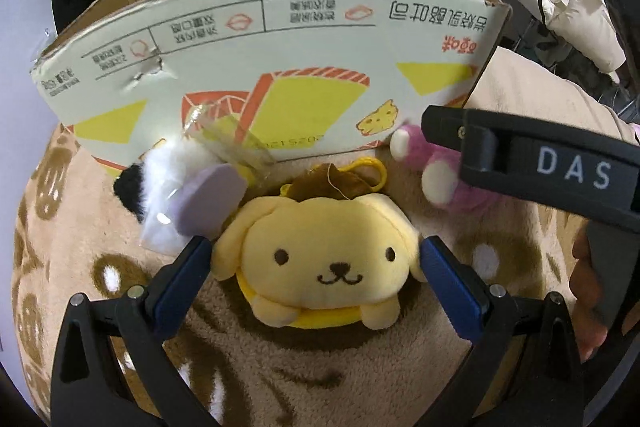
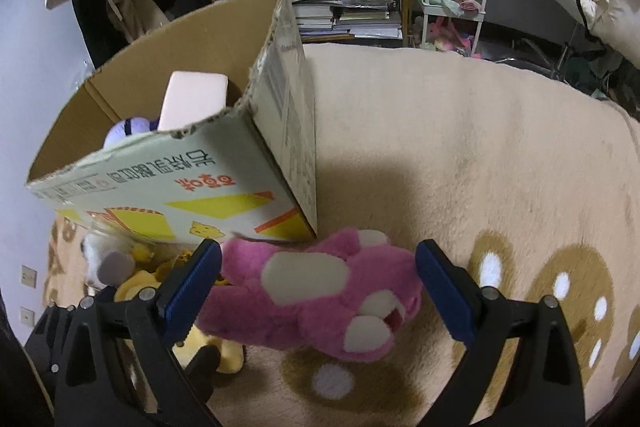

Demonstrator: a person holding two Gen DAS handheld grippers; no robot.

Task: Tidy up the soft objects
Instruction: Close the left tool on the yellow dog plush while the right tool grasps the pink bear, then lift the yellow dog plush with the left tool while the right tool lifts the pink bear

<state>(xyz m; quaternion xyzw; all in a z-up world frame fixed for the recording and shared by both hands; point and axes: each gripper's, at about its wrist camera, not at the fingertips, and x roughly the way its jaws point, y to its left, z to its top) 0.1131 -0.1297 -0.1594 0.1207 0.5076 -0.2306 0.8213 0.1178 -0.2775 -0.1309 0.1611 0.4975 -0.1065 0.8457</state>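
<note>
Left wrist view: left gripper (image 1: 316,251) jaws apart, straddling yellow dog plush (image 1: 320,263) on the blanket (image 1: 280,379); contact unclear. Right gripper (image 2: 318,267) jaws apart around pink bear plush (image 2: 316,303), lying beside the cardboard box (image 2: 208,187). Box holds a purple toy (image 2: 128,129).

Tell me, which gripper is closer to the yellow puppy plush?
Left. The left gripper is open with its fingers on either side of the yellow puppy plush. The right gripper is off to its right, straddling the pink bear plush.
</note>
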